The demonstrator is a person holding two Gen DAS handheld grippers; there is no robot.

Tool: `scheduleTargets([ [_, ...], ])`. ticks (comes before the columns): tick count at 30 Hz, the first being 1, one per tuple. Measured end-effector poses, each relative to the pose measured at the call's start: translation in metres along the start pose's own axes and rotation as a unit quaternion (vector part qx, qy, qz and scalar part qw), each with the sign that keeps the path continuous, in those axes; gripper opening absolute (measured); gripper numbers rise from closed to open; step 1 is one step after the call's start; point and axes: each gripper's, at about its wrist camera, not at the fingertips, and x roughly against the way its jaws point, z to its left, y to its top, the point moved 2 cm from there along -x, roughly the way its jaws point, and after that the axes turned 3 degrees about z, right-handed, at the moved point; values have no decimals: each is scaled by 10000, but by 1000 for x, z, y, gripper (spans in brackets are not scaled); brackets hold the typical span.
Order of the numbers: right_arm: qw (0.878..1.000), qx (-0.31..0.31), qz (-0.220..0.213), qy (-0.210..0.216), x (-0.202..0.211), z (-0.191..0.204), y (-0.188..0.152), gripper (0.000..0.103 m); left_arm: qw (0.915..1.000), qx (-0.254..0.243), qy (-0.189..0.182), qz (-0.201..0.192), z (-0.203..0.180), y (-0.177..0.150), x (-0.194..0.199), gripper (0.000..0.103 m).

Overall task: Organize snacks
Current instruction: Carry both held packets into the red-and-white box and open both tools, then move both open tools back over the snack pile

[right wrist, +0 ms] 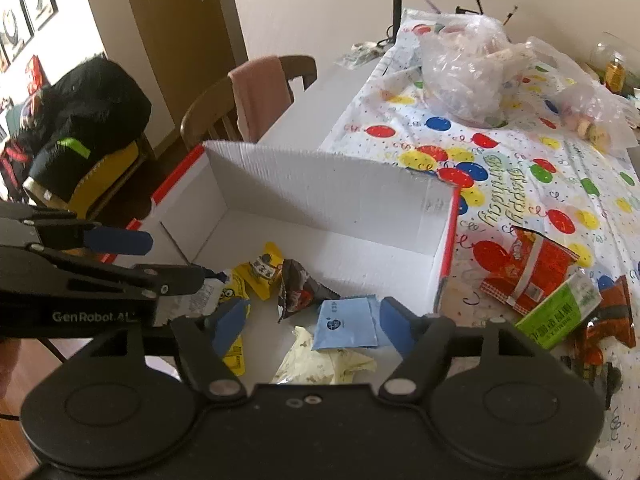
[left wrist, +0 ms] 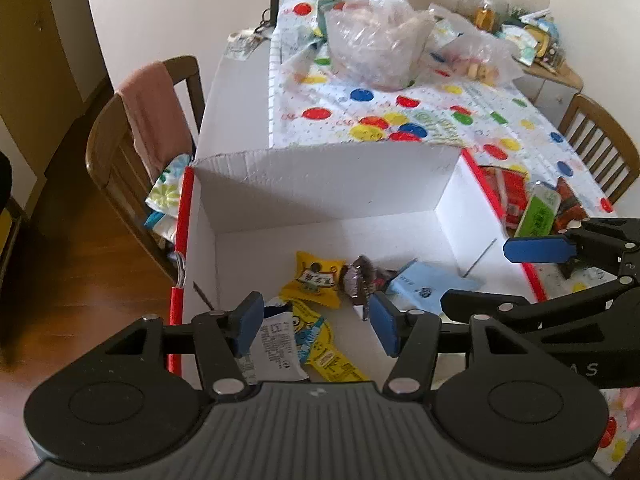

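Several snack packets already down on the floor of the white box (right wrist: 332,200): yellow packet (right wrist: 266,270), dark packet (right wrist: 298,294), light blue packet (right wrist: 348,322), pale cream wrapper (right wrist: 320,362) nearest the camera, plus a cartoon-printed yellow pouch (left wrist: 316,338) toward the box's left side. More still outside, on the balloon-print tabletop (right wrist: 520,168) just right of the box wall: red snack bag (right wrist: 528,272), green packet (right wrist: 560,310), orange packet (right wrist: 616,316) beyond it. Both pairs of tongs above the box interior, left tongs (left wrist: 316,326) spread wide with nothing between the blue pads, right tongs (right wrist: 314,326) likewise spread and empty. Looks like the gap between a drop and the next pick, roughly half the visible snacks boxed. Next move, probably: swing the right tongs over the red-edged wall to the red bag or green packet, come down flat, pinch a crinkly edge. Loose plastic bags (left wrist: 372,44) farther back, well apart; wooden chair (left wrist: 132,152) beside the tabletop.
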Motion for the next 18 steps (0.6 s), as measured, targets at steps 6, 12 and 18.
scheduleTargets([
  [6,9997,-131,-220,65,24,-5,-5,82,9997,-31,-68,-215,-9,1,18,65],
  [12,9984,-339,-433,101,47,-20,-14,90,9989,-128,-196,-414,-28,1,33,69],
  [18,9965,-579,-608,60,68,-50,-28,99,9977,-197,-366,-535,-56,3,39,74],
])
